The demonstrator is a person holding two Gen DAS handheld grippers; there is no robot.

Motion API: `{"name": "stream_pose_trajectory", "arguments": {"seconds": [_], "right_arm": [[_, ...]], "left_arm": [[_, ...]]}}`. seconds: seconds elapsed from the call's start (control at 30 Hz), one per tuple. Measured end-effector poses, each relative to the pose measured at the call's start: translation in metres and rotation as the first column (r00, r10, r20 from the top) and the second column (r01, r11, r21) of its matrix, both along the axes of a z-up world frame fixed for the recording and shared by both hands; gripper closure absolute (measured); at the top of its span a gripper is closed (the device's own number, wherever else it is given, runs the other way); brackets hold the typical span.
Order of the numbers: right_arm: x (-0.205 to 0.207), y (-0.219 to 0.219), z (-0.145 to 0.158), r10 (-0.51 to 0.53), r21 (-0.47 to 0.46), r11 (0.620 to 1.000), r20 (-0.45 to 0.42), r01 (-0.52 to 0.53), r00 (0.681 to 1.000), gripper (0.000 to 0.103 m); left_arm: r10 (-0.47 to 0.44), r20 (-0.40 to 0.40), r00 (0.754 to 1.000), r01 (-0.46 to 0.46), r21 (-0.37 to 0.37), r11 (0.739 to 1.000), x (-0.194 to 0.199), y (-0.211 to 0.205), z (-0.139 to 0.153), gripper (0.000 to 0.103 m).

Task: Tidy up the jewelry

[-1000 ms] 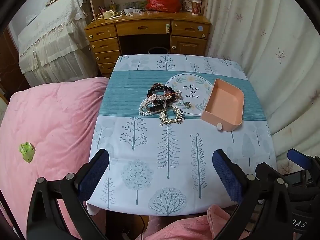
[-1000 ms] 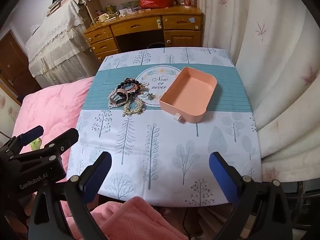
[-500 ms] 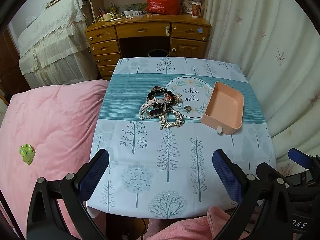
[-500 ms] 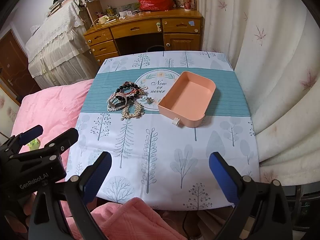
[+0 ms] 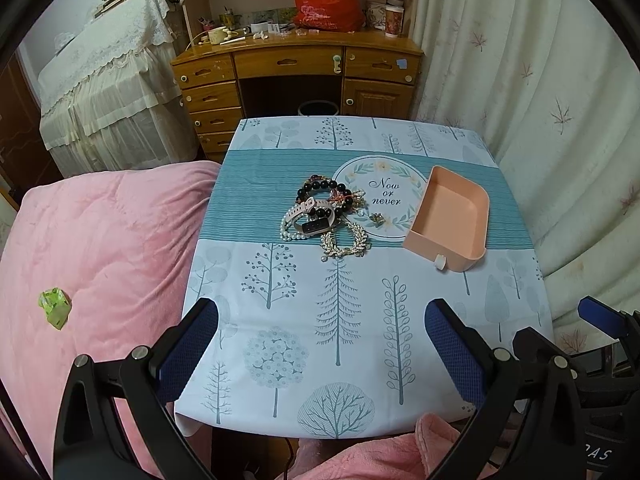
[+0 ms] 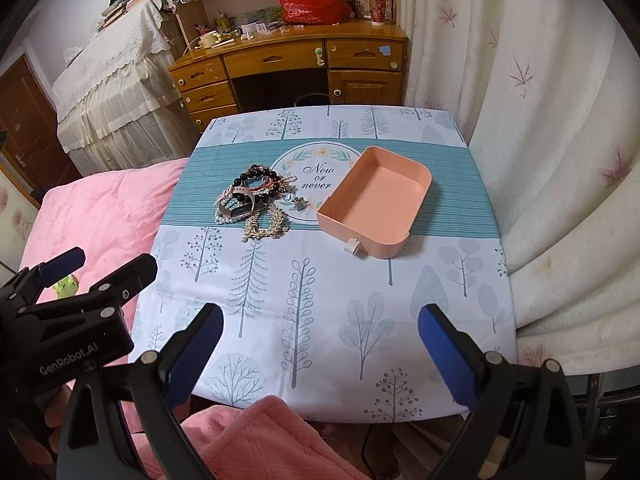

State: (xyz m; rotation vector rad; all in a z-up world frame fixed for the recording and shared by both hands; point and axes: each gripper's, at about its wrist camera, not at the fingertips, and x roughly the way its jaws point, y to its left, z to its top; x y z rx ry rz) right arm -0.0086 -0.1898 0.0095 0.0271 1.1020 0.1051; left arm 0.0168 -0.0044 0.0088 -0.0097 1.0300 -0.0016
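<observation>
A pile of jewelry (image 5: 326, 214) (image 6: 256, 200) lies on the teal band of the tablecloth: a black bead bracelet (image 5: 320, 194), a pale pink watch (image 5: 312, 220), a pearl strand (image 5: 290, 232) and a gold leaf bracelet (image 5: 344, 242). An empty peach tray (image 5: 476, 248) (image 6: 400, 240) sits just right of the pile. My left gripper (image 5: 322, 354) hangs open above the table's near edge, well short of the jewelry. My right gripper (image 6: 320, 350) is open too, beside it, nothing between its fingers.
The small table (image 5: 360, 320) (image 6: 320, 300) is covered by a tree-print cloth. A pink quilted bed (image 5: 100, 240) adjoins its left side, a cream curtain (image 5: 540, 100) its right. A wooden desk (image 5: 296, 76) with a red bag stands behind.
Both grippers have drawn back and risen slightly, so the table looks smaller and farther. Jewelry and tray have not moved; both stay open.
</observation>
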Motion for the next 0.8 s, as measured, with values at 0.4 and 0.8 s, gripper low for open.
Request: {"name": "stream_pose_trajectory", "arguments": {"seconds": [0.4, 0.8], "right_arm": [[-0.002, 0.000, -0.001, -0.001, -0.004, 1.000, 0.006, 0.001, 1.000, 0.004], [-0.005, 0.002, -0.003, 0.000, -0.004, 1.000, 0.008, 0.000, 1.000, 0.004]], "left_arm": [[0.003, 0.016, 1.000, -0.002, 0.000, 1.000, 0.000, -0.001, 0.008, 0.001], [0.009, 0.013, 1.000, -0.009, 0.000, 1.000, -0.006, -0.005, 0.004, 0.001]]}}
